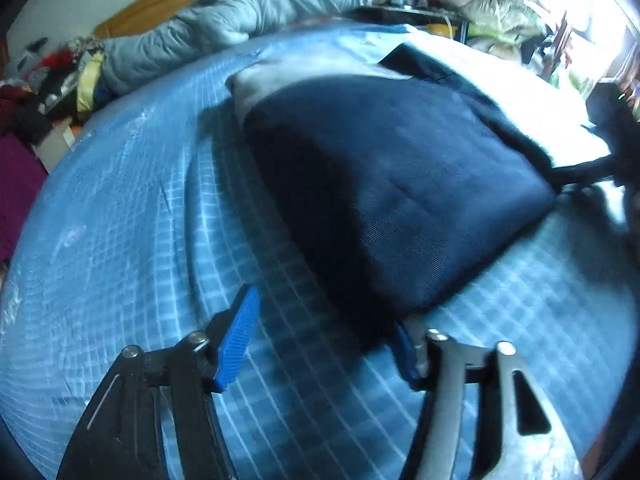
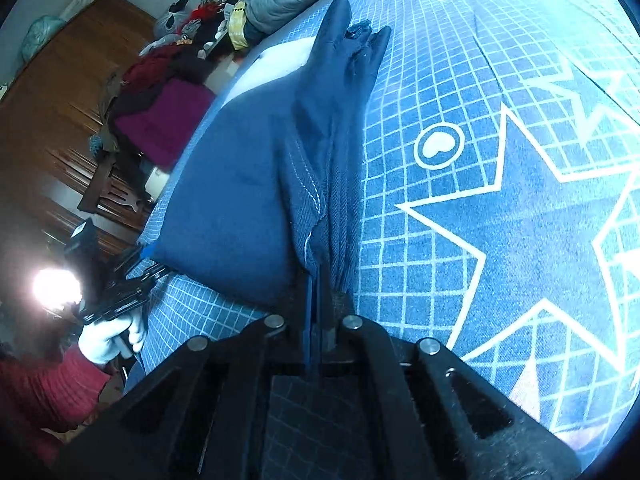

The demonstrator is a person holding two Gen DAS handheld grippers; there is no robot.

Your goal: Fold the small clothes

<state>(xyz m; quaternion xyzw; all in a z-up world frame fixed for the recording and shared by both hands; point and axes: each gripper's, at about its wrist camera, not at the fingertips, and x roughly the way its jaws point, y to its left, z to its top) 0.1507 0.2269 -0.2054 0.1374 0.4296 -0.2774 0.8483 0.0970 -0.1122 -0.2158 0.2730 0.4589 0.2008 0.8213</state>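
Observation:
A dark navy garment [image 1: 400, 180] lies folded on the blue grid-patterned bedspread [image 1: 120, 220]. A pale cloth [image 1: 256, 80] shows under its far end. My left gripper [image 1: 324, 312] is open at the garment's near corner; the left blue pad [image 1: 240, 336] is bare and the right pad [image 1: 402, 352] sits partly under the cloth edge. In the right wrist view my right gripper [image 2: 318, 296] is shut on a bunched edge of the navy garment [image 2: 240, 184], which rises in a ridge away from the fingers. A white-gloved hand [image 2: 108, 340] holds the left gripper [image 2: 124, 292].
A grey quilt [image 1: 240, 16] is rolled along the bed's far side. Heaps of clothes [image 2: 168, 120] and a wooden wardrobe [image 2: 60, 100] stand beyond the bed edge. A bright lamp [image 2: 54, 288] glares beside a red sleeve [image 2: 40, 392]. White star prints [image 2: 500, 220] cover the bedspread at right.

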